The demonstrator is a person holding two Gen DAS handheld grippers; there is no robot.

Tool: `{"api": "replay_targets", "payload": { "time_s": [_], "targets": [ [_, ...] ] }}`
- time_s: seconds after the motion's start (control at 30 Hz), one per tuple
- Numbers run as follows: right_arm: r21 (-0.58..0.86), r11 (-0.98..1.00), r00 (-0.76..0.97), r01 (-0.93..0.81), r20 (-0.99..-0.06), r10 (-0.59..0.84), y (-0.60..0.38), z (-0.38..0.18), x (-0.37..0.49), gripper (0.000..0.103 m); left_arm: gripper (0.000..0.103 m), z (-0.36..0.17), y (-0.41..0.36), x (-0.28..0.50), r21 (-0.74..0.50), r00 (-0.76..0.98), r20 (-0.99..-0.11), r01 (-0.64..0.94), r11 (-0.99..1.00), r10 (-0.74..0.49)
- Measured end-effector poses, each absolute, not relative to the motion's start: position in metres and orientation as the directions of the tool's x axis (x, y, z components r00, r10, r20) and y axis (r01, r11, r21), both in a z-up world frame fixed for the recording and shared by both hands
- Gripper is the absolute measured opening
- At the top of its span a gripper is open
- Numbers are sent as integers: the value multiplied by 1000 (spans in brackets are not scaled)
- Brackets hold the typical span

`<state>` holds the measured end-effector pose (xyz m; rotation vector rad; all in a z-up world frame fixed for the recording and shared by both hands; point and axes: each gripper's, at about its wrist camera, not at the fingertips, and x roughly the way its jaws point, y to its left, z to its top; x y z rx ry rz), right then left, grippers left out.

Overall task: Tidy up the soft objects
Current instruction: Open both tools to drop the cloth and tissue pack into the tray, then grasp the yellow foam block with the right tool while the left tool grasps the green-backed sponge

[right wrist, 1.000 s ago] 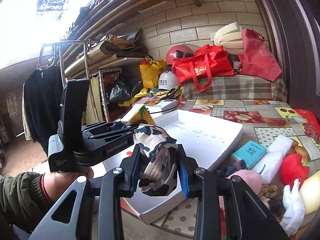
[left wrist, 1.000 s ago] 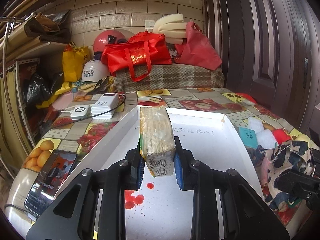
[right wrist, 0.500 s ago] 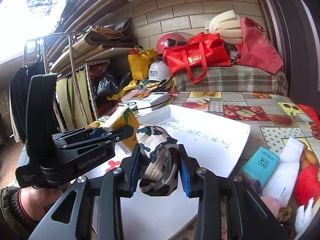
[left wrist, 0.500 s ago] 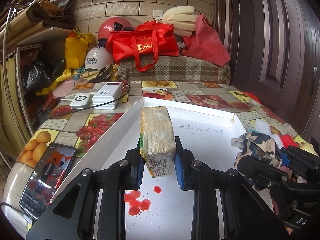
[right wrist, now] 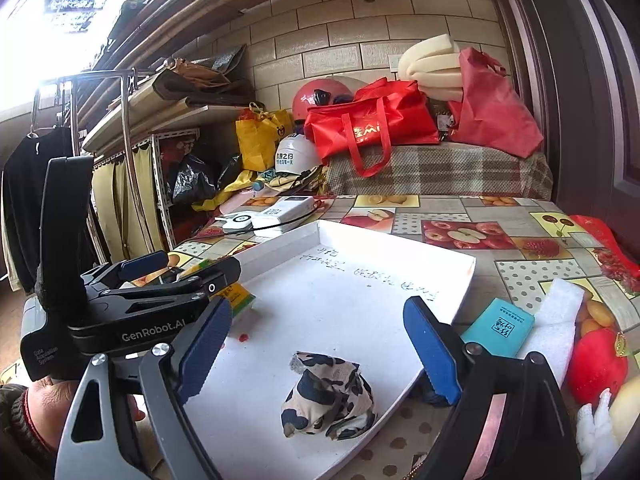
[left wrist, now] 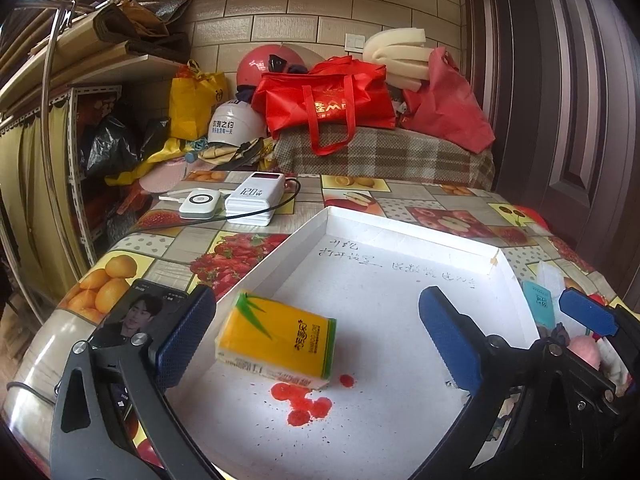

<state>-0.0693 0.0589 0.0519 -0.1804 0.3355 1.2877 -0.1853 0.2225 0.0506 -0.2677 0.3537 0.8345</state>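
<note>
Both my grippers, left [left wrist: 316, 344] and right [right wrist: 318, 350], have just opened; fingers apart, empty. Tissue pack [left wrist: 276, 338] and cloth [right wrist: 330, 396] now lie released in the tray [left wrist: 400, 232].

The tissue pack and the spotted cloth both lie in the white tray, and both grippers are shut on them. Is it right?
Not quite: both grippers are open. The left gripper stands clear of the tissue pack in the left wrist view; the right gripper stands clear of the spotted cloth in the white tray.

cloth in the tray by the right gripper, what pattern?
Camouflage-like patches: black, tan and white on the crumpled cloth. Right wrist view shows it best.
</note>
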Motion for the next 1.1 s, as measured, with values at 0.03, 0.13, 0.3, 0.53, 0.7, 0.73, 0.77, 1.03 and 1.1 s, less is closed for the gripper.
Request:
{"api": "replay_targets", "payload": {
  "time_s": [0.03, 0.13, 0.3, 0.53, 0.7, 0.73, 0.77, 1.03, 1.1],
  "targets": [
    [57, 274, 239, -960, -344, 908, 59, 52, -69, 88, 103, 51, 223, -186, -93, 620, -408, -758, 645, 670],
    [59, 277, 241, -959, -343, 908, 59, 53, -69, 88, 103, 51, 222, -186, -93, 621, -404, -758, 645, 671],
    [58, 280, 244, -958, -345, 906, 57, 52, -69, 92, 103, 52, 221, -191, -99, 629, -377, -757, 646, 680],
    [63, 269, 230, -961, -357, 905, 51, 50, -74, 92, 103, 55, 216, -201, -129, 654, -325, -746, 653, 683],
    [73, 233, 189, -970, -381, 905, 40, 47, -82, 92, 103, 57, 208, -206, -136, 686, -307, -717, 684, 659],
    [63, 224, 185, -973, -376, 908, 36, 47, -85, 92, 103, 58, 206, -206, -132, 693, -304, -710, 692, 653],
    [49, 215, 182, -975, -370, 911, 32, 48, -90, 92, 103, 58, 203, -205, -127, 697, -303, -705, 698, 650],
    [31, 232, 212, -972, -305, 928, -14, 59, -82, 92, 103, 60, 168, -197, -75, 757, -296, -627, 776, 583],
    [73, 286, 259, -956, -255, 932, -37, 65, -66, 92, 103, 61, 157, -193, -61, 782, -299, -587, 807, 546]
  ]
}}
